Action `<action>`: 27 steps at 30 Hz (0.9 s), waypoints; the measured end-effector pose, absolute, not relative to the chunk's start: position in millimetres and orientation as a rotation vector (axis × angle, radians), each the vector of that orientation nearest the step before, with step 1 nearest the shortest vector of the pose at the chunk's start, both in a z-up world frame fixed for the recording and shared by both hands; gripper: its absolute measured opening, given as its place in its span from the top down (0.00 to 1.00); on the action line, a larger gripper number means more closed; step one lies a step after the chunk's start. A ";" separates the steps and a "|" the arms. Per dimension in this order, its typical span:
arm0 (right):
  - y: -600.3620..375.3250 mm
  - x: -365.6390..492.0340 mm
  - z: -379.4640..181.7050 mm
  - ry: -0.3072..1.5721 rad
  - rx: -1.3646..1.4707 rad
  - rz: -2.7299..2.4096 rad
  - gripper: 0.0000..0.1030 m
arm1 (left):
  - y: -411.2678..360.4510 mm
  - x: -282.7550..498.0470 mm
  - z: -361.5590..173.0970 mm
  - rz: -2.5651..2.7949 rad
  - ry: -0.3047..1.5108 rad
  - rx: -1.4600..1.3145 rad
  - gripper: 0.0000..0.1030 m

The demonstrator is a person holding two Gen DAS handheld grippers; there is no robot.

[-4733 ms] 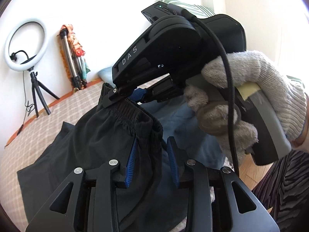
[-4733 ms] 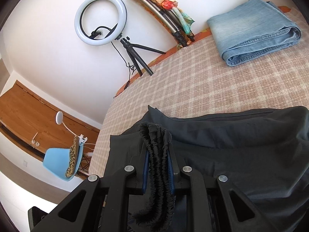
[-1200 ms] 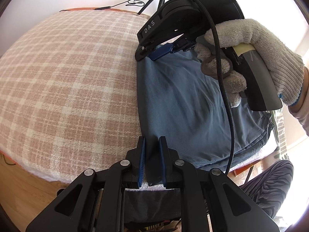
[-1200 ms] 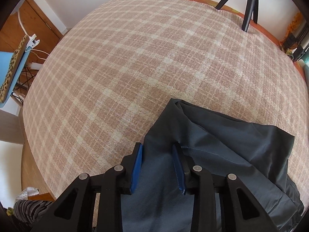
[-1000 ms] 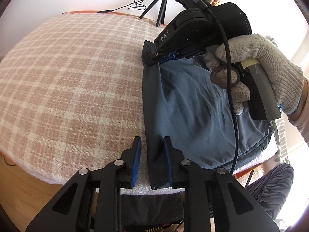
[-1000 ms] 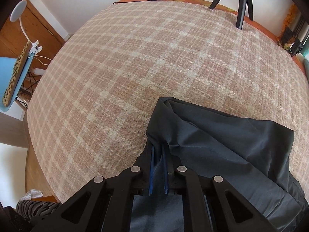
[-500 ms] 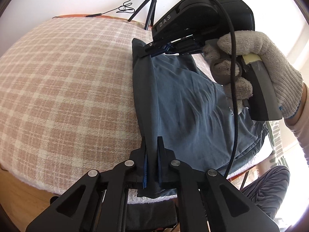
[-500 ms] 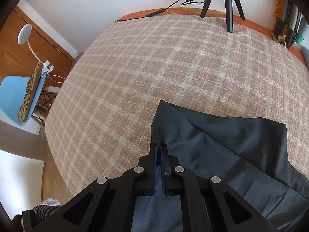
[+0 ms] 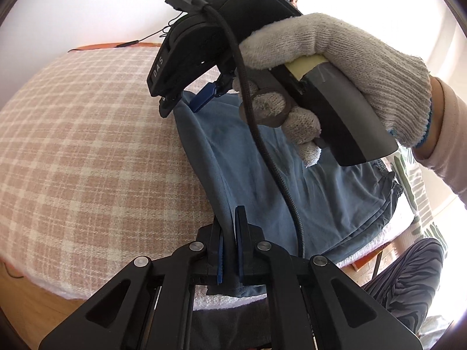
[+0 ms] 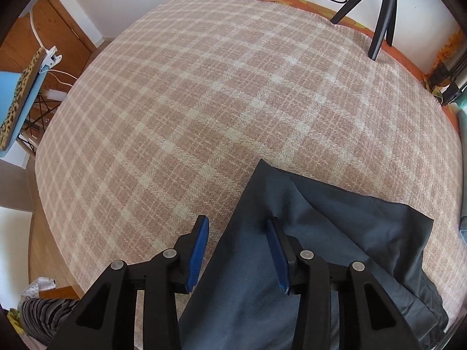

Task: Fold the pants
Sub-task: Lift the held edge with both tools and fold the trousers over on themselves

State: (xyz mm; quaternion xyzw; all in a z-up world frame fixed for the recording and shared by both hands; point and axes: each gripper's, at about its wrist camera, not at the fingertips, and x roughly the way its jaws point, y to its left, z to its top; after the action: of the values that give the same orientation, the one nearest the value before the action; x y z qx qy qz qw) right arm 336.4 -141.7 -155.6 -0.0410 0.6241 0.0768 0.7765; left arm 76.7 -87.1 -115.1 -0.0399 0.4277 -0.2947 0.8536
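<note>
- The pants [image 9: 292, 180] lay flat near the front edge of the bed [image 9: 87, 145], on its checked cover, spread toward the person's side, their dark blue cloth smoothed in a broad panel. I judged they were laid that way so the next fold could be carried across the open cover beyond.
- The left gripper [image 9: 229, 250] had its fingers [image 9: 240, 242] pinched nearly together on the near hem of the pants. The cloth ran up between the blue pads, so that corner was firmly held, ready, I judged, to be lifted.
- The right gripper [image 10: 238, 250], carried by a gloved hand [image 9: 335, 67], stood over the far corner of the cloth. Its fingers [image 10: 198, 248] had just been opening and stood apart, one over the checked cover and one over the fabric, neither pressing on it. I took that corner to be let go, perhaps to be taken again.
- The waistband end ran off past the right gripper's frame, and the gripper's body hid the cloth under it.
- The far-corner layers overlapped darkly; I could not tell how many there were.
- Of the tripod [image 10: 379, 8] only the legs showed.
</note>
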 end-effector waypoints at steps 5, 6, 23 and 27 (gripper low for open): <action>-154.9 328.5 -146.4 1.289 -0.030 0.190 0.99 | -78.7 80.9 -110.2 -0.637 0.911 -0.131 0.96; -161.5 327.6 -139.5 1.270 -0.003 0.195 0.99 | -75.0 82.3 -107.3 -0.643 0.910 -0.141 0.97; -255.6 272.0 -45.2 1.007 0.322 0.235 1.00 | -106.5 63.1 -43.1 -0.833 0.792 -0.192 0.97; -284.7 253.7 -26.9 0.958 0.361 0.220 1.00 | -126.1 57.6 -28.3 -0.881 0.766 -0.178 0.97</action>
State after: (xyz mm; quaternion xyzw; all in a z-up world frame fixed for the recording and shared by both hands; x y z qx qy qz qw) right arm 253.7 -284.7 -26.9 0.1722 0.4575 0.1051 0.8660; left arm 57.6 -126.1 -28.3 -0.0841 0.3610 -0.4153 0.8308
